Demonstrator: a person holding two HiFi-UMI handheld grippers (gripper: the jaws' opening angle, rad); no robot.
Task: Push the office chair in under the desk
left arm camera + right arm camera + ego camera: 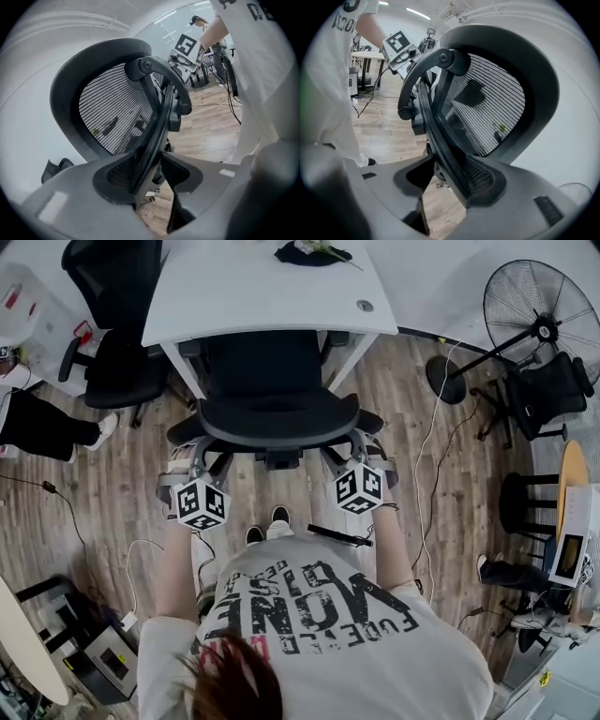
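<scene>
Currently the chair (272,413) stands with its seat partly under the desk (253,292). The left gripper (157,171) and right gripper (452,180) each pinch the back's stiff rim in their jaws. It should roll lightly if both sides are pushed evenly.

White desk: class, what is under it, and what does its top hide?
The office chair has its seat front under the white desk; its backrest is outside. The desktop covers how far in it goes.
</scene>
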